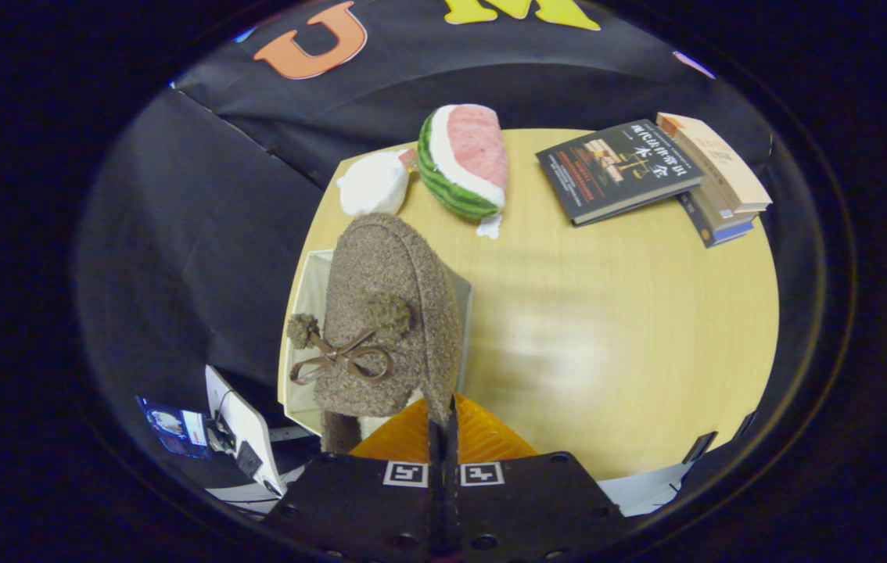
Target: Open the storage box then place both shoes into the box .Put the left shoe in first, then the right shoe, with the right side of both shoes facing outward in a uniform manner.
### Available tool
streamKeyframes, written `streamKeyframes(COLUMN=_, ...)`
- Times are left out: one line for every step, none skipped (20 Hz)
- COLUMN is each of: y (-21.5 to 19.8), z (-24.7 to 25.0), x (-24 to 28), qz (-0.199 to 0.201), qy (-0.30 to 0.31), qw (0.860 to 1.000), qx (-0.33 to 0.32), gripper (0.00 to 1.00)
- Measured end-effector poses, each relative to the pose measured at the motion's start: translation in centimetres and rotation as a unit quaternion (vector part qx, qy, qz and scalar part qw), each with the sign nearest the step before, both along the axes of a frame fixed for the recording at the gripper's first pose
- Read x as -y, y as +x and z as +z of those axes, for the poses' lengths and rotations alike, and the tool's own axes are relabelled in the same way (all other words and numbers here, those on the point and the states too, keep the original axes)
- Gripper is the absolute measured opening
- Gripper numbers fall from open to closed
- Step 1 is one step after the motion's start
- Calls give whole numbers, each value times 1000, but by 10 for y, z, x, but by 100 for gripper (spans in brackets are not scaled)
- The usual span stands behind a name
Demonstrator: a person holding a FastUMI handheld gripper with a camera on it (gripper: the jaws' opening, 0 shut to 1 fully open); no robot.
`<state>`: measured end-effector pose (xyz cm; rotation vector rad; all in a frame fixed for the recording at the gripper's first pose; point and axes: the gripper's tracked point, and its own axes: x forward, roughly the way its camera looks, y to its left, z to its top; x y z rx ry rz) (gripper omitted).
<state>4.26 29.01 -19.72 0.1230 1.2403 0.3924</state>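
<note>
Between the closed fingers of the tongs [442, 426], a thin edge of the brown fuzzy shoe [385, 313] is clamped. Its long axis runs straight ahead, toe away, bow facing up-left. It hangs over the open white box [304, 305], just ahead-left. Beyond lie a plush watermelon [465, 160] and books [651, 172] on the table [608, 328].

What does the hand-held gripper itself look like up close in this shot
The hand-held gripper has a flat black body with screw holes. Two square black-and-white markers sit side by side on top, one per finger. The two fingers are ribbed, fan-shaped pads.
</note>
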Motion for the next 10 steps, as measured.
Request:
streamKeyframes(y=-1, z=-4, x=-14, qz=-1, qy=4, qw=1000, qx=-5, gripper=1)
streamKeyframes(y=-1, z=-9, x=-26, qz=-4, qy=6, qw=1000, qx=-9, gripper=0)
streamKeyframes(y=0, z=-17, x=-36, qz=-8, qy=4, qw=1000, qx=-13, gripper=1)
streamKeyframes(y=1, z=-27, x=-44, qz=-14, qy=-2, qw=1000, qx=-17, gripper=1)
streamKeyframes(y=3, z=-37, x=-50, qz=-22, qy=-10, qw=1000, qx=-20, gripper=0)
streamKeyframes(y=3, z=-46, x=-54, qz=-28, qy=-19, qw=999, qx=-21, gripper=0)
streamKeyframes(y=5, z=-56, x=-58, qz=-37, qy=-30, qw=999, qx=-21, gripper=1)
streamKeyframes(y=7, z=-65, x=-61, qz=-41, qy=-39, qw=998, qx=-20, gripper=1)
streamKeyframes(y=6, z=-71, x=-63, qz=-46, qy=-46, qw=998, qx=-22, gripper=1)
streamKeyframes(y=7, z=-78, x=-65, qz=-52, qy=-49, qw=997, qx=-26, gripper=1)
